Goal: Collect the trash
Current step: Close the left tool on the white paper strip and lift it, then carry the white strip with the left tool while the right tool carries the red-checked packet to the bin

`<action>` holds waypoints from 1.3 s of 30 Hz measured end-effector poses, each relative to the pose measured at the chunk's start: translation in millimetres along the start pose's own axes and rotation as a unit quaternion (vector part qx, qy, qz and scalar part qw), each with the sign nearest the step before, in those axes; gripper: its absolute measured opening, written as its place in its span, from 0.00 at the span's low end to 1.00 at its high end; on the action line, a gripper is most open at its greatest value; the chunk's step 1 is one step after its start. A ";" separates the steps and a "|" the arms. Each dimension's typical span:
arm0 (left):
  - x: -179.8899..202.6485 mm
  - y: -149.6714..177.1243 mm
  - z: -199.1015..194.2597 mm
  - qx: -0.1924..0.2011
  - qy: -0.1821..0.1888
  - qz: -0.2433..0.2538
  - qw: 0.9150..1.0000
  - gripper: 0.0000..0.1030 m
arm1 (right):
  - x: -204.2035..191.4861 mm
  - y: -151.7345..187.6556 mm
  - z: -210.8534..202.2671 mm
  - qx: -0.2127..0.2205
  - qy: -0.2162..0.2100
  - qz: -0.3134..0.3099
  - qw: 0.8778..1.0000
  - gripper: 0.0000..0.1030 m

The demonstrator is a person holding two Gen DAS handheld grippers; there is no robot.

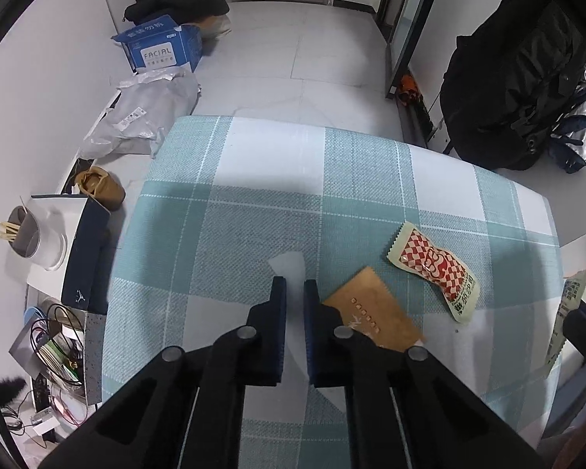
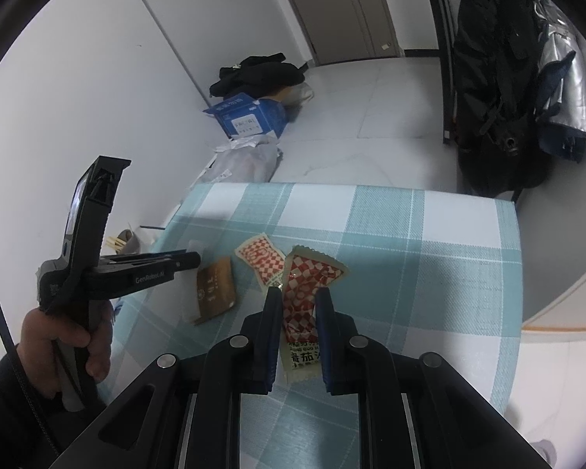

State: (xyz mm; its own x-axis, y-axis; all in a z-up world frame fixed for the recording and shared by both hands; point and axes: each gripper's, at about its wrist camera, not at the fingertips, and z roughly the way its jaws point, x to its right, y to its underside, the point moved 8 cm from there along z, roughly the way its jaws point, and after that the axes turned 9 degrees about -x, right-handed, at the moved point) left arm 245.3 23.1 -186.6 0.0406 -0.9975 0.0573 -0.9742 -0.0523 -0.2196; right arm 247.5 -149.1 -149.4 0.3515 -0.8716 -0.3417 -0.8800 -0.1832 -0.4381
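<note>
Now both claws pinch litter over the checked cloth.
Left wrist view: left gripper (image 1: 295, 293) is nipped narrow on a clear wrapper (image 1: 289, 265), beside the brown packet (image 1: 371, 308); lift straight, gently. Right wrist view: right gripper (image 2: 297, 305) clamps a ketchup sachet (image 2: 301, 305); 1 loose sachet (image 2: 259, 256) waits behind.

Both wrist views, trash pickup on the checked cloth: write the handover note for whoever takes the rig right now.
Left claw: shut on the clear wrapper, low at the tablecloth.
Right claw: shut on a red-checked sauce packet, carried above the cloth.
Still lying loose: brown packet beside the left claw, second red-checked packet beyond it.
Done: two pieces gripped. No bin in view.
Left: drop both, then collect the two loose packets.
</note>
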 end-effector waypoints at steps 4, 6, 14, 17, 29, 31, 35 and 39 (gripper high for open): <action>-2.8 2.3 -7.2 0.006 0.008 -0.002 1.000 0.04 | -1.1 1.0 0.0 -0.001 -0.005 0.004 1.000 0.16; -3.0 3.8 -11.3 0.008 0.016 -0.003 1.000 0.04 | -3.6 0.3 -0.2 0.000 -0.005 0.002 1.000 0.16; 0.3 9.8 -31.2 0.034 0.035 0.006 0.999 0.04 | -19.2 -4.2 -4.4 0.010 -0.010 -0.005 1.000 0.16; 2.6 13.2 -37.2 0.042 0.030 0.020 0.998 0.04 | -26.5 -4.9 -5.5 0.014 -0.011 -0.008 1.000 0.16; -10.3 35.3 -71.8 0.084 0.068 0.022 0.994 0.03 | -56.9 16.3 -25.0 0.023 -0.013 -0.011 1.000 0.16; -10.2 39.5 -78.4 0.091 0.077 0.021 0.993 0.03 | -63.7 21.0 -31.4 0.027 -0.012 -0.015 0.999 0.16; -7.9 46.4 -94.7 0.108 0.086 0.028 0.990 0.03 | -79.7 33.7 -43.7 0.035 -0.014 -0.016 0.999 0.16; -2.2 53.5 -112.9 0.127 0.099 0.037 0.986 0.03 | -92.7 41.2 -57.6 0.044 -0.017 -0.016 0.999 0.16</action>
State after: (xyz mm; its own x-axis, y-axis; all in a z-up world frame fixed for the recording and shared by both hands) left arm 168.0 27.8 -88.5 -0.0974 -0.9718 0.2149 -0.8851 -0.0142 -0.4652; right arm 160.2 -102.0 -87.9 0.3909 -0.8501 -0.3529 -0.8370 -0.1689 -0.5204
